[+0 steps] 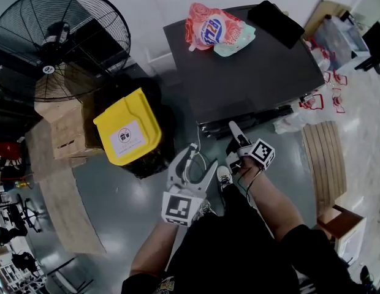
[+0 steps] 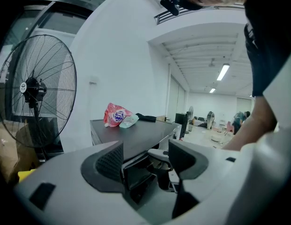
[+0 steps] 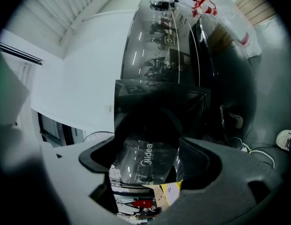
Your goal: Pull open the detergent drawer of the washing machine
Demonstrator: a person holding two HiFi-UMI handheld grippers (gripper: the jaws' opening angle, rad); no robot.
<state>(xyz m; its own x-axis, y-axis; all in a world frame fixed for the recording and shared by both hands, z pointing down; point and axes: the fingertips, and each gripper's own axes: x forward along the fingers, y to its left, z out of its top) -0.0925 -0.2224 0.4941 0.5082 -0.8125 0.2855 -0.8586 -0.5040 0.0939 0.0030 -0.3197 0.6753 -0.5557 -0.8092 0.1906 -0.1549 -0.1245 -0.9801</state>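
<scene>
**While the drawer stood pulled out**

Right gripper [image 1: 234,141] clenched the detergent drawer [image 3: 150,159] at the washing machine's [image 1: 257,72] front edge. Left gripper [image 1: 202,157] hung released over grey floor [image 1: 135,204]. Snack bag [image 1: 209,28] lay at the machine top's far edge. Fan [image 1: 55,41] and yellow-lidded bin [image 1: 127,133] stood left.

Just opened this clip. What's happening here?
A person stands over a dark washing machine with a tool in each hand. The right tool is at the machine's front, its jaws on either side of the glossy drawer front. Whether they are clamped on it is unclear. The left tool hangs open and empty beside it. A detergent bag lies on the machine's top.
</scene>
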